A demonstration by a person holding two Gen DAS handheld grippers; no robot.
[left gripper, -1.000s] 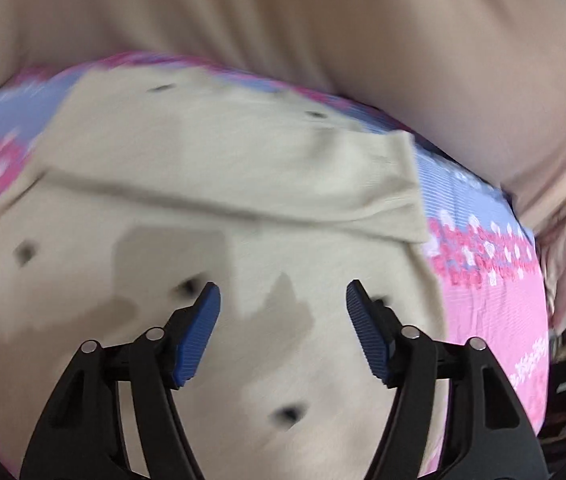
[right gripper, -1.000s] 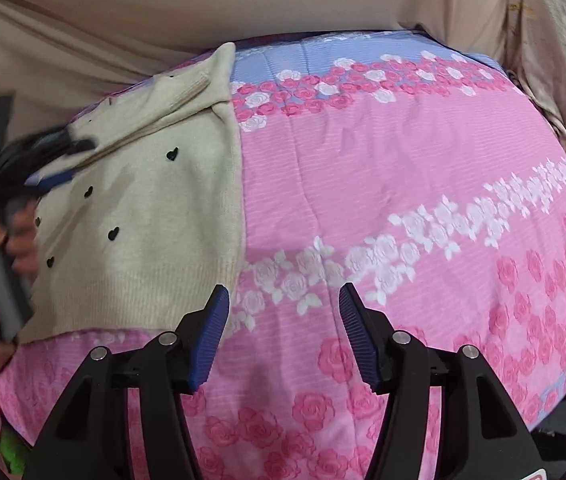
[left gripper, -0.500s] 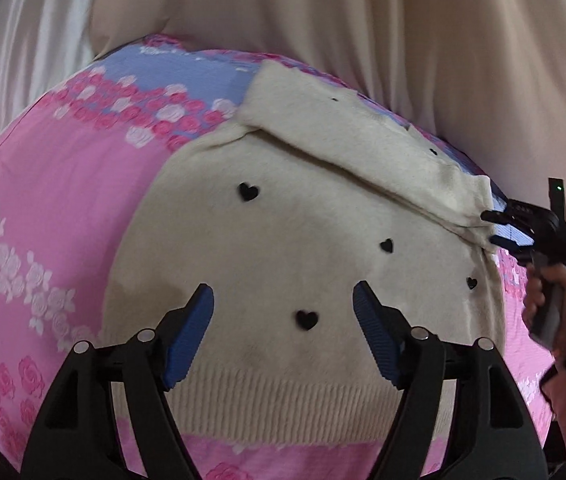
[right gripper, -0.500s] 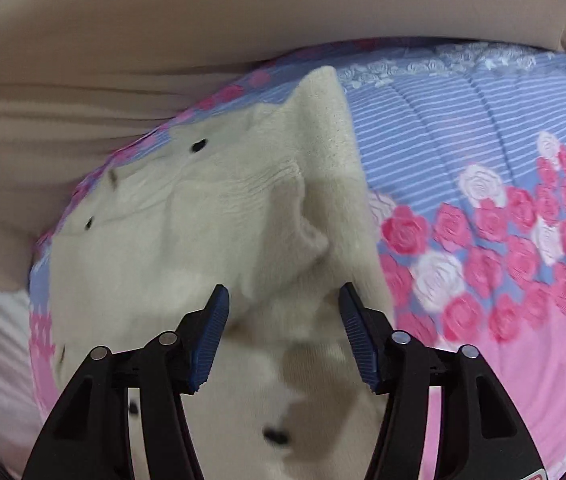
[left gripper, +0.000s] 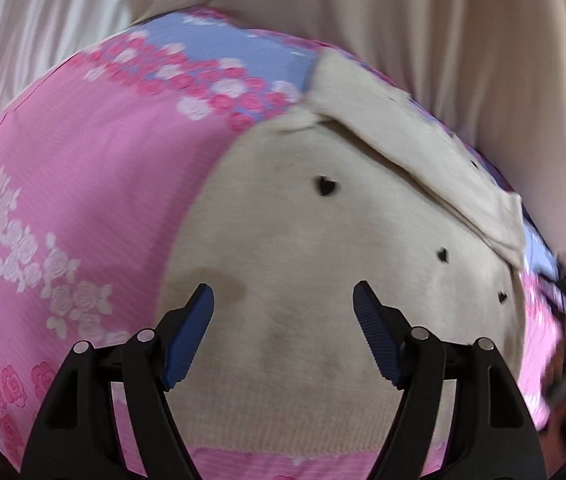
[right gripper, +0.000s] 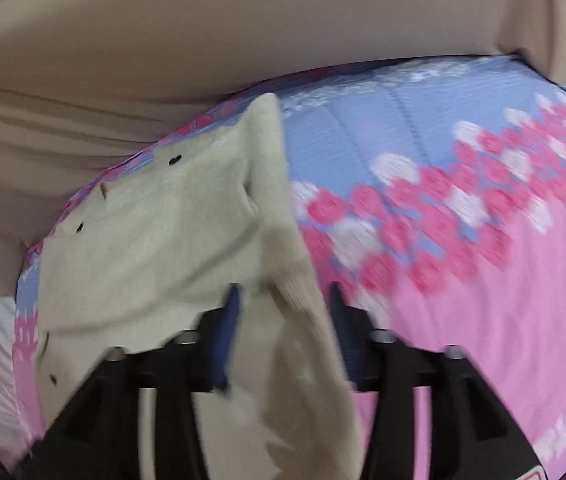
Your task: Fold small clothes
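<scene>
Right wrist view shows my right gripper [right gripper: 283, 300] with its jaws on either side of a ribbed edge of the cream sweater [right gripper: 155, 240]. The picture is blurred, and I cannot tell whether the jaws have pinched the cloth or merely bracket it. The sweater lies spread on the bed [right gripper: 483, 300], on a pink and blue rose-printed cover, with one sleeve [left gripper: 423, 148] already laid slantwise across the far part of the body.

My left gripper [left gripper: 283, 296] hovers over the sweater's lower body, jaws wide apart and holding nothing.

As I judge it, the step is to carry this held edge over to make the next fold. To do it well I should bite both layers of the rib fully, lift only enough to clear the body, and lay it across in one smooth arc, with the left jaws ready to press the body down so it does not drag.

The knit looks soft, thick and limp, dotted with small black hearts [left gripper: 325, 186]. The hem [left gripper: 283, 420] is ribbed. Such cloth will sag and slip. The cover beneath looks thin and smooth.
</scene>
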